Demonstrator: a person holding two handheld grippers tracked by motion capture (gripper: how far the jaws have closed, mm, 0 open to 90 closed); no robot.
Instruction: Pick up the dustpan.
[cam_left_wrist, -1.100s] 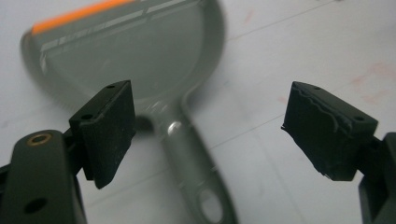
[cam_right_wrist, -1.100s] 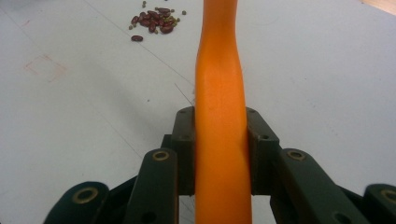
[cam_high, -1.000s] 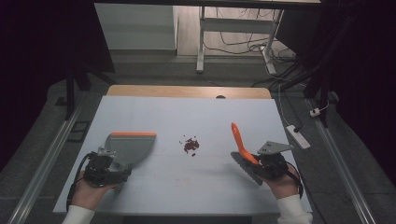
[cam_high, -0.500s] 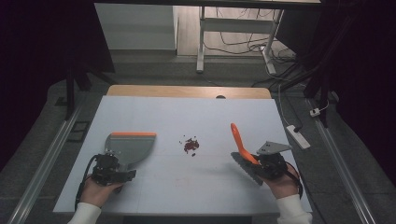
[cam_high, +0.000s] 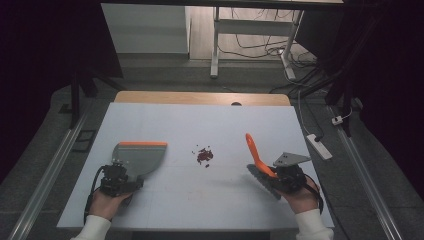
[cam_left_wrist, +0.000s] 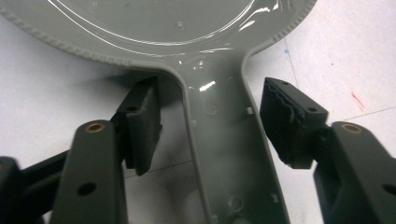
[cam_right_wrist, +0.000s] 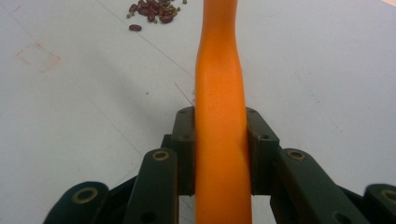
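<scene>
Lying near the counter's (cam_high: 150, 210) left edge, dustpan (cam_high: 141, 157) handle is straddled by spread left gripper (cam_left_wrist: 212, 126), untouched; brush (cam_right_wrist: 219, 121) pinched by right gripper (cam_right_wrist: 219, 154); beans (cam_high: 204, 155) at centre.

No readable text, no labels, no numbers anywhere

My jaws black. Dustpan (cam_high: 140, 156) grey, orange front edge. Brush handle (cam_right_wrist: 220, 116) plain orange. Beans (cam_high: 204, 155) dark red. Table (cam_high: 200, 200) white.
</scene>
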